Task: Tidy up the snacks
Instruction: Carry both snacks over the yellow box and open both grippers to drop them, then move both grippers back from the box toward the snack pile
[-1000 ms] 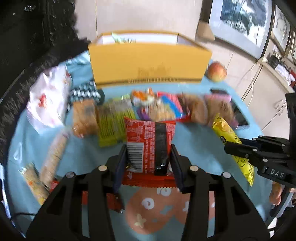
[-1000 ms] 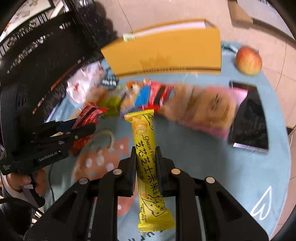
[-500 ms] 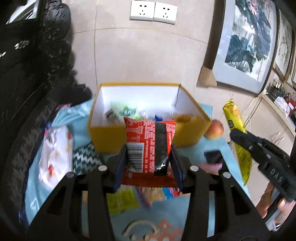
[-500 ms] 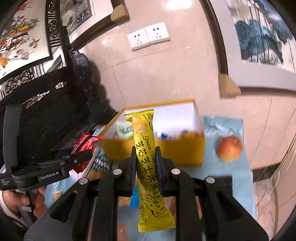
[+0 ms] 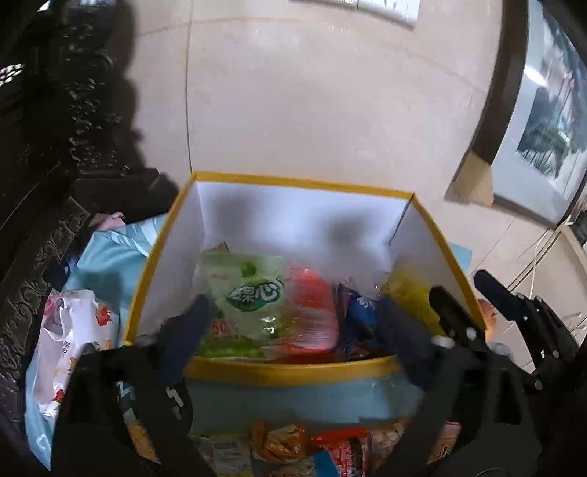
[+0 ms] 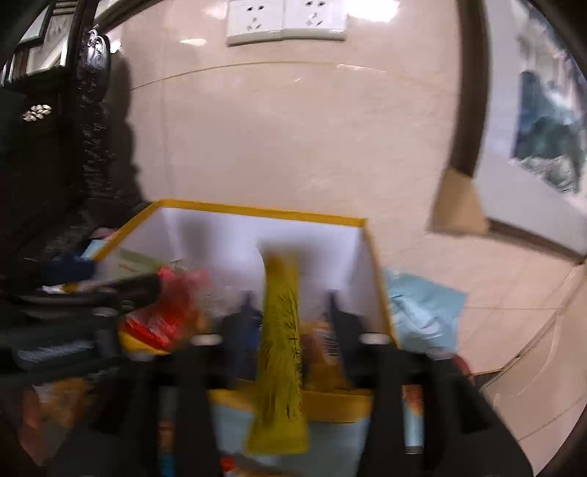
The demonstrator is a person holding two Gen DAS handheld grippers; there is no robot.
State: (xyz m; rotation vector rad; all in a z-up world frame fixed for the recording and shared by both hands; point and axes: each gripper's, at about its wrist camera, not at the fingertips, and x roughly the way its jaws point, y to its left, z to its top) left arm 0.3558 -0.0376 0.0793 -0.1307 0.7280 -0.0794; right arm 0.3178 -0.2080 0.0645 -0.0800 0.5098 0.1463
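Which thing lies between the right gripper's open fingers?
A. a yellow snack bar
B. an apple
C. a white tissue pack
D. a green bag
A: in the right wrist view the yellow snack bar runs lengthwise between the right gripper fingers, which have just been opening and stand clear of it, over the box.

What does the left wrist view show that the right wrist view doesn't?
Left only: a green pouch and a blue wrapper in the box, a white packet on the cloth, and loose snacks in front of the box.
Right only: the yellow bar blurred between the right gripper's just-opened jaws, and wall sockets.
Both: the yellow box and a red packet inside.
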